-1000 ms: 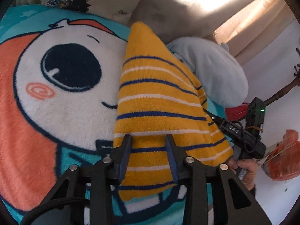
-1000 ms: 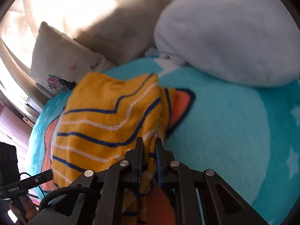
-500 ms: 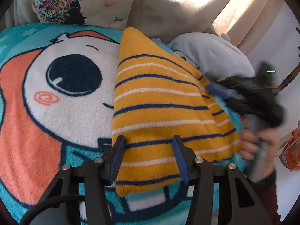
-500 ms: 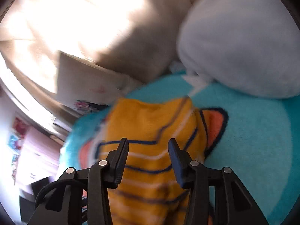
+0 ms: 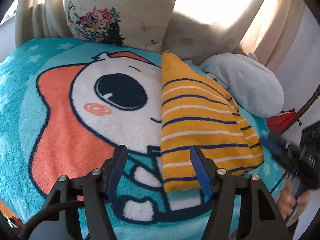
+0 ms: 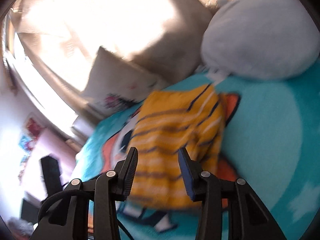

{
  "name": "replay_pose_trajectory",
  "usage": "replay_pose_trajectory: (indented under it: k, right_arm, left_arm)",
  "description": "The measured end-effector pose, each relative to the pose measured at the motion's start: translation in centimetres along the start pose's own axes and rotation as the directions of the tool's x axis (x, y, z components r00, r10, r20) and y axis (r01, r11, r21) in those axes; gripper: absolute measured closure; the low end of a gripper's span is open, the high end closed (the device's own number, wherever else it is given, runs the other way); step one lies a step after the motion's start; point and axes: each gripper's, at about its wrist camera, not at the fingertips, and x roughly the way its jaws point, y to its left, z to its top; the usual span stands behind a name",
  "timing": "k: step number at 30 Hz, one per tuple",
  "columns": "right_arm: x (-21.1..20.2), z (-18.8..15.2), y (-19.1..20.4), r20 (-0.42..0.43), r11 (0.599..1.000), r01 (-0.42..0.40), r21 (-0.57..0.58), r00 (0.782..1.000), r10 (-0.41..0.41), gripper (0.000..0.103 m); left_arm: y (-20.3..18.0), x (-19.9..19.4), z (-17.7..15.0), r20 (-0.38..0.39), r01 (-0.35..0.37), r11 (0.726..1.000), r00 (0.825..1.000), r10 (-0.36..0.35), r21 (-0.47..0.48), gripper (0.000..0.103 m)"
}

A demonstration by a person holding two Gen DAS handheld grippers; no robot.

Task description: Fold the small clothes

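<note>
A folded yellow garment (image 5: 200,124) with navy and white stripes is seen lying flat on a teal cartoon blanket (image 5: 40,80), in the centre right of the left wrist view. Its straight left edge runs down the middle of the frame, beside the large dark eye printed on the blanket, and its narrow end points toward the upper centre. A second folded layer is visible along its right side.

The left gripper (image 5: 159,168) is shown at the bottom centre of that view with its jaws spread wide and nothing held between them. Its right blue-padded finger overlaps the lower part of the garment in the picture, while its left finger lies over the bare blanket; whether either touches the fabric cannot be told.

In the right wrist view, which is blurred, the right gripper (image 6: 159,170) is seen at the bottom centre, its jaws also set wide apart and empty. The same garment (image 6: 176,124) is seen beyond and between its fingers, in the middle of the frame.

A floral cushion (image 5: 118,14) is propped at the upper centre of the left wrist view, against pale curtains (image 5: 280,20). A pale grey pillow (image 5: 246,84) is seen at the right, just beyond the garment. The right hand (image 5: 294,202) and its blurred tool are seen at the lower right edge.
</note>
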Motion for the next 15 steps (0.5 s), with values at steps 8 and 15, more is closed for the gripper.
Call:
replay_pose_trajectory:
  k: [8, 15]
  right_arm:
    - [2.0, -3.8, -2.1, -0.012, 0.968, 0.246, 0.059, 0.969, -0.246, 0.057]
    - [-0.6, -5.8, 1.1, 0.109, 0.954, 0.294, 0.055, 0.948, -0.298, 0.051]
  left_arm:
    - [-0.5, -2.0, -1.1, 0.069, -0.065, 0.997, 0.996, 0.063, 0.037, 0.033]
    - [-1.5, -2.8, -2.1, 0.112, -0.135, 0.985, 0.986, 0.123, 0.108, 0.031]
